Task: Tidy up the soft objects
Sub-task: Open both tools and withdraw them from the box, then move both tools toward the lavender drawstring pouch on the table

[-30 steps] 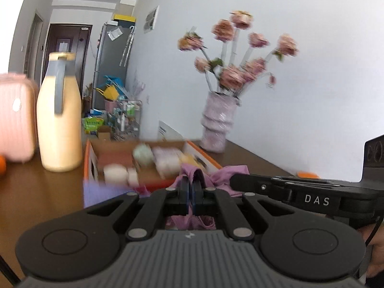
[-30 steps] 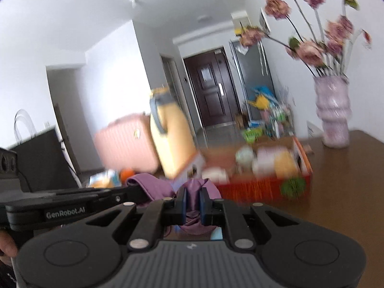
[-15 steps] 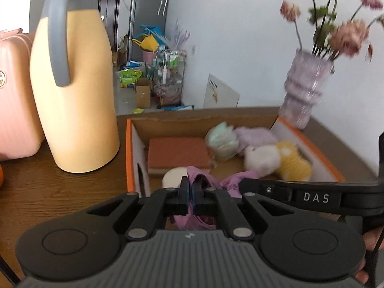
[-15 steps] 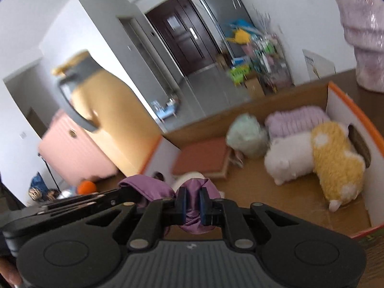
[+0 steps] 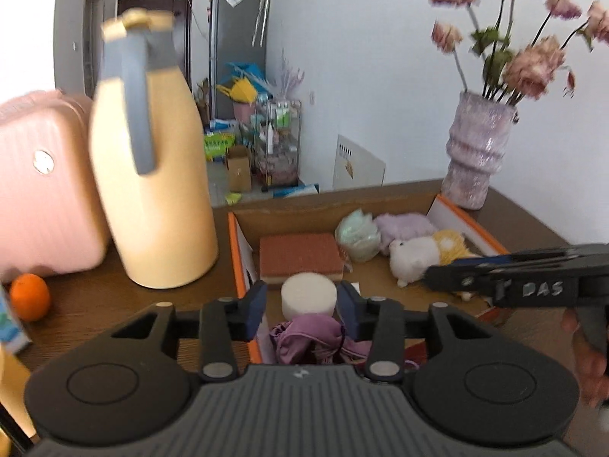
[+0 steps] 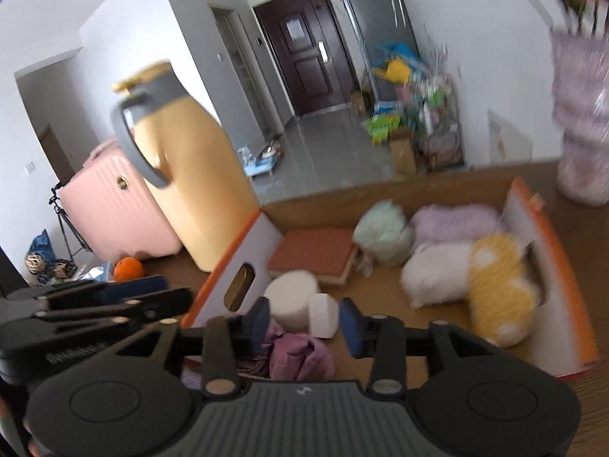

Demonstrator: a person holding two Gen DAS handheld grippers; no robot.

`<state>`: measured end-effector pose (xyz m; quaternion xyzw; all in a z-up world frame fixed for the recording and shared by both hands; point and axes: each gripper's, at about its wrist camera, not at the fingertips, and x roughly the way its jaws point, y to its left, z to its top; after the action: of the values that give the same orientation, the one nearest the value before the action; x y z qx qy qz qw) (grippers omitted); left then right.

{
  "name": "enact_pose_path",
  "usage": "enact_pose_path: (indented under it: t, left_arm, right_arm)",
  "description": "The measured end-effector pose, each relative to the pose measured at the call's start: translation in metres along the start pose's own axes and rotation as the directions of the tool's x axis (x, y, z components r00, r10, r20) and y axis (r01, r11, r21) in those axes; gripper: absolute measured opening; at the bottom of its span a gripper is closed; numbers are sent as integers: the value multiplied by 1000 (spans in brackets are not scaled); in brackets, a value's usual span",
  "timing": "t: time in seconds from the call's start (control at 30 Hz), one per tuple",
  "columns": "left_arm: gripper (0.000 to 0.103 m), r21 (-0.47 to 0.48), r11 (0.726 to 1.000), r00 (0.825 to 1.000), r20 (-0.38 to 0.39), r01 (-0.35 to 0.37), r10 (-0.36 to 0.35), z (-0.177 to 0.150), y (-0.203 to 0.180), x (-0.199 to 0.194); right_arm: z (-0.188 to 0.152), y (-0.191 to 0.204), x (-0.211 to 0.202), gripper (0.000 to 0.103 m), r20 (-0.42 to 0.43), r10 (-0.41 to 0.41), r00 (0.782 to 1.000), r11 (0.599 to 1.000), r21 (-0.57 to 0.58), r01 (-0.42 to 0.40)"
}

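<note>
Tilting down over the box [image 5: 243, 251], both the left gripper [image 5: 300, 306] and right gripper [image 6: 304, 321] have just opened, fingers apart, purple cloth [image 5: 308, 337] lying loose between them.

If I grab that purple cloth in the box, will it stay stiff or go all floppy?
Probably floppy: the purple cloth lies crumpled in loose folds near the box's front edge. It likely weighs little and won't roll. Its thin cord might snag.

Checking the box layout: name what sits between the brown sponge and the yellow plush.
In the right wrist view, a mint plush and a white plush lie between the brown sponge and the yellow plush.
</note>
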<state>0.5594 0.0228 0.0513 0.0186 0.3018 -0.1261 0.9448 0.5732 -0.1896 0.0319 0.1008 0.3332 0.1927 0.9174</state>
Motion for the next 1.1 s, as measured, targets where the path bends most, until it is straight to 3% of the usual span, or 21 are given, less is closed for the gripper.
enact_pose_path:
  t: [0.2, 0.33, 0.43, 0.57, 0.77, 0.87, 0.97, 1.1]
  left_arm:
    - [60, -7, 999, 996, 82, -38, 38, 3, -4, -67]
    - [74, -14, 998, 981, 181, -67, 68, -10, -13, -119]
    - [74, -16, 997, 968, 240, -75, 77, -25, -22, -149]
    - [74, -49, 999, 964, 265, -23, 35, -45, -30, -181]
    - [74, -56, 997, 946, 317, -57, 72, -73, -45, -219]
    - [74, -80, 995, 946, 314, -55, 77, -102, -49, -234]
    - [74, -97, 993, 948, 304, -64, 90, -139, -57, -246]
    - [75, -129, 991, 957, 284, -24, 60, -185, -63, -263]
  right_arm:
    - [1, -5, -86, 51, 112, -79, 991, 993, -74, 88]
    - [-17, -9, -139, 56, 186, -137, 973, 981, -110, 159]
    - [-33, -12, -173, 57, 242, -139, 960, 979, -112, 170]
    - [-53, -7, -204, 57, 293, -148, 945, 974, -121, 190]
    - [-93, 12, -238, 60, 358, -134, 924, 970, -143, 196]
    - [-126, 22, -252, 67, 371, -89, 924, 972, -171, 163]
    - [-159, 28, -260, 67, 356, -66, 932, 976, -172, 135]
    - [-205, 36, -269, 67, 311, -59, 949, 982, -155, 112]
